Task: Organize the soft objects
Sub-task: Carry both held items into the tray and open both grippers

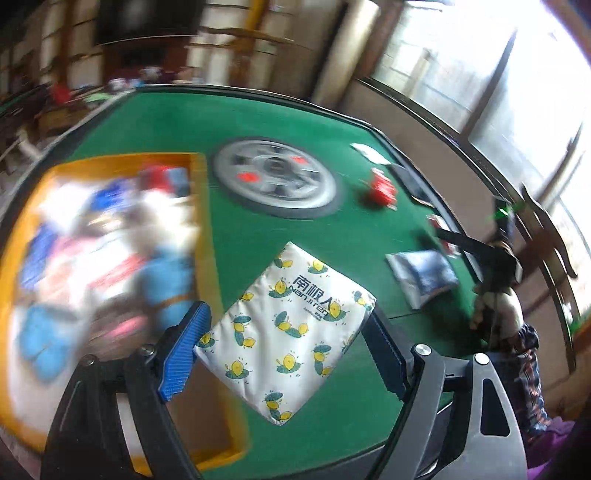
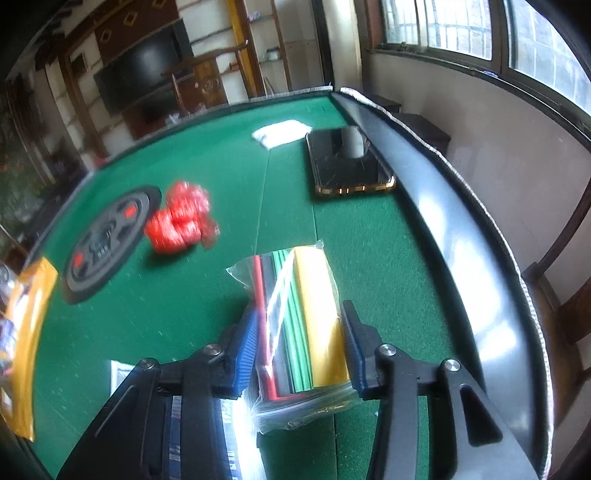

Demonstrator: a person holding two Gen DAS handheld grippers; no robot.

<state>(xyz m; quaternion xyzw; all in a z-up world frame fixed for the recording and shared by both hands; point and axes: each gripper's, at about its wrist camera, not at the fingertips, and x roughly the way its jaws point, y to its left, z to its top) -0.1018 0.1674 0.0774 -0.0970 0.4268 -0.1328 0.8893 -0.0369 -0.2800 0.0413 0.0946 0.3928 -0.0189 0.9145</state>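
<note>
Everything is sitting on a green felt table with a glossy black raised rim, in a room with dark wood shelving, a TV on the far wall and big bright windows off to the right.

The left gripper is clamping a soft white tissue pack printed with lemons, held tilted off the felt, blue ribbed fingers pressing its two sides. Just left of that gripper, an orange-walled bin is looking packed with blurry blue, white and red soft stuff. Ahead of it a round grey disc is lying flat, with a crinkly red packet to the right and a shiny silver-blue pouch near the rim.

The right gripper is squeezing a clear zip bag of red, black, green and yellow strips. Ahead of it there is open felt, then a black phone and a white wad close to the far edge. The red packet is lying ahead-left, just beside the disc.
</note>
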